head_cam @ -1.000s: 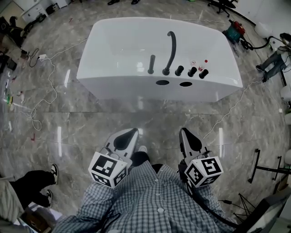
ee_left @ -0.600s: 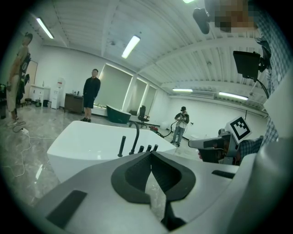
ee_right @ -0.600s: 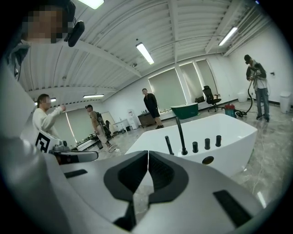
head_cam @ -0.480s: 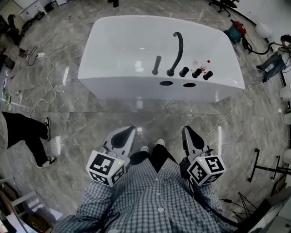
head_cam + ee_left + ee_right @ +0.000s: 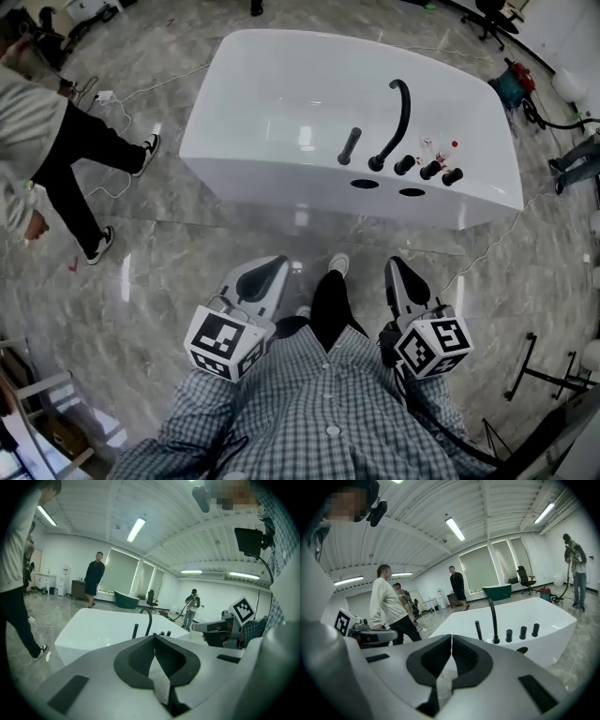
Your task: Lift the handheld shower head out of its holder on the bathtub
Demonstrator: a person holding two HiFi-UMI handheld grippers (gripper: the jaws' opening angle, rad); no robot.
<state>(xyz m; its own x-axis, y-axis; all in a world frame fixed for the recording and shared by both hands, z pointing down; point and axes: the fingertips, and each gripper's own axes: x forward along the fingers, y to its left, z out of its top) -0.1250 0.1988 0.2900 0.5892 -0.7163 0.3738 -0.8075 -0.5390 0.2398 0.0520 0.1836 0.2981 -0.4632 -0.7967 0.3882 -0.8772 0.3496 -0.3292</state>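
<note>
The white bathtub (image 5: 281, 122) stands across the floor ahead of me. On its near rim the black handheld shower head (image 5: 350, 145) stands upright in its holder, left of the curved black spout (image 5: 398, 112) and three black knobs (image 5: 431, 170). My left gripper (image 5: 267, 273) and right gripper (image 5: 397, 270) are held low in front of my checked shirt, well short of the tub, both shut and empty. In the left gripper view the shower head (image 5: 135, 631) shows beyond the shut left gripper (image 5: 154, 637). In the right gripper view the shower head (image 5: 478, 630) stands beyond the shut right gripper (image 5: 451, 637).
A person in a pale top and black trousers (image 5: 56, 141) walks on the marble floor left of the tub. White cables (image 5: 122, 94) trail on the floor at the left, and another (image 5: 487, 248) runs off at the right. Stands (image 5: 539, 361) and gear lie at the right.
The tub has come closer and shifted right in the head view as I step forward with both grippers. A person has walked in at the upper left.
</note>
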